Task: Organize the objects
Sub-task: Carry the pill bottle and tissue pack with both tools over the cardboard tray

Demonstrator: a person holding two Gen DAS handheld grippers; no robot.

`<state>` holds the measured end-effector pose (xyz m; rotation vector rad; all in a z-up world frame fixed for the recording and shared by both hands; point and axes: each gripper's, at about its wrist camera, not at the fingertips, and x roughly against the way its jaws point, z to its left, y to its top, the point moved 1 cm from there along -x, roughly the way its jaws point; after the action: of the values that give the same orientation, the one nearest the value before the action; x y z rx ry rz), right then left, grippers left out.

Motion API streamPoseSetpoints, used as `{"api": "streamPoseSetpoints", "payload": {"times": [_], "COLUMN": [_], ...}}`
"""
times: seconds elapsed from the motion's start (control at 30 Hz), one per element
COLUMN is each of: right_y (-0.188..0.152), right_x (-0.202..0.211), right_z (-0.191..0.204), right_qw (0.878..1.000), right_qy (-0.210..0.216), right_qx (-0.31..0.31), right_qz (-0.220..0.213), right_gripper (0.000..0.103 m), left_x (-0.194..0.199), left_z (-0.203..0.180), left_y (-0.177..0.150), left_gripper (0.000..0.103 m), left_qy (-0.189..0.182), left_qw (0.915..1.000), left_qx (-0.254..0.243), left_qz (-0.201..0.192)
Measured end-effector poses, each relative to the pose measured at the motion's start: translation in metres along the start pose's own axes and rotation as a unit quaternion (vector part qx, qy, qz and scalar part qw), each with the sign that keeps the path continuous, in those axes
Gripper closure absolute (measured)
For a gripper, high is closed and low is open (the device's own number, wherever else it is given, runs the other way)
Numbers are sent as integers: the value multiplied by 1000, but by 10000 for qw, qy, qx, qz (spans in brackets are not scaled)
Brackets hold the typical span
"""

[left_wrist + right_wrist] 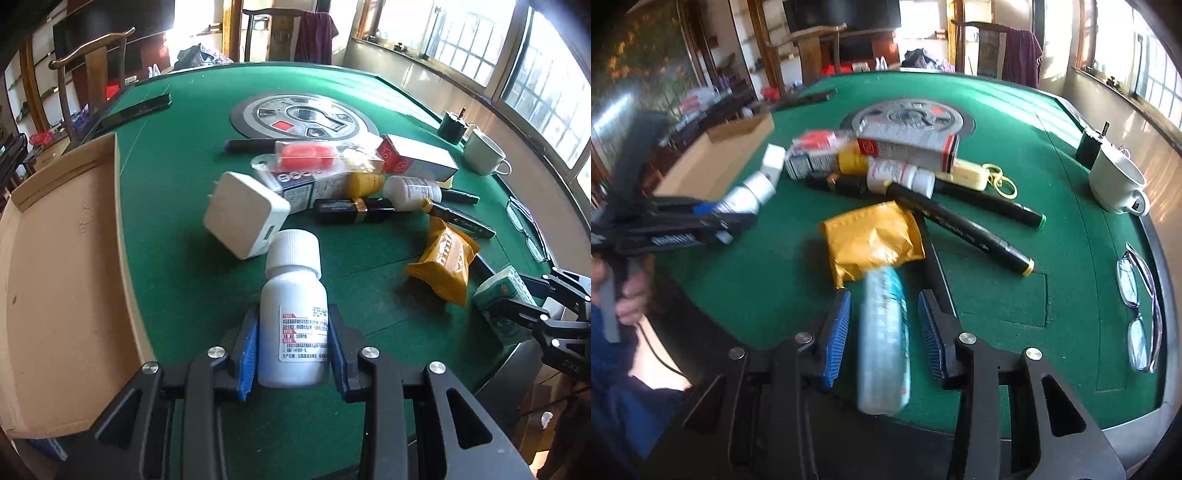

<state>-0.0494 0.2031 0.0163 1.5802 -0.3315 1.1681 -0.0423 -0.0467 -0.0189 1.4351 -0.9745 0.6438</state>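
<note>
The left claw is narrowed onto a white bottle: both blue pads press its sides, label up, cap pointing away. In the right wrist view that claw holds the bottle clear of the green surface, in front of the cardboard tray.

The right claw stands partly open around a pale tissue pack. The pack lies lengthwise between the pads with a gap showing on each side; the picture is blurred, so I cannot tell whether a pad touches it. From the left wrist view the right claw sits at the pack by the surface's near right edge.

The tray lies along the left edge with its floor bare. A wide stretch of open felt lies between the tray and the pile, and the whole far half of the surface beyond the round centre panel is free.

Counted: two white bottles, one held and one in the pile; two black markers; one white charger; one yellow snack bag; one red-and-white box; one mug and one pair of glasses near the right edge.
</note>
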Motion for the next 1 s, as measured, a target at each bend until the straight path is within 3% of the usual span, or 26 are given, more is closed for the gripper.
{"api": "streamPoseSetpoints", "payload": {"times": [0.13, 0.27, 0.3, 0.33, 0.37, 0.57, 0.77, 1.0], "right_y": [-8, -11, -11, -12, -13, -4, 33, 79], "right_x": [-8, -5, -5, -5, -5, 24, 43, 25], "right_z": [-4, -7, -5, -3, -1, 5, 41, 108], "right_qw": [9987, 9992, 9989, 9984, 9983, 9998, 9964, 9849], "right_qy": [-400, -249, -286, -321, -319, -196, 648, 1646], "right_qx": [149, 110, 152, 185, 199, 54, 23, 189], "right_qz": [264, 290, 336, 426, 455, -60, -543, -510], "right_gripper": [65, 66, 72, 88, 89, 90, 90, 90], "left_x": [2, 2, 2, 3, 5, 28, 68, 113], "left_z": [1, 4, 5, 7, 9, 24, 61, 122], "left_y": [-7, -11, -11, -12, -12, -12, -11, -12], "left_gripper": [69, 69, 69, 69, 69, 69, 69, 69], "left_qy": [-58, -59, -53, -63, -85, -71, 56, 396], "left_qw": [10000, 9999, 9999, 9999, 9998, 9987, 9951, 9877], "left_qx": [-48, -28, -8, 31, 73, 215, 564, 1031], "left_qz": [-14, -83, -105, -142, -184, -462, -815, -1104]}}
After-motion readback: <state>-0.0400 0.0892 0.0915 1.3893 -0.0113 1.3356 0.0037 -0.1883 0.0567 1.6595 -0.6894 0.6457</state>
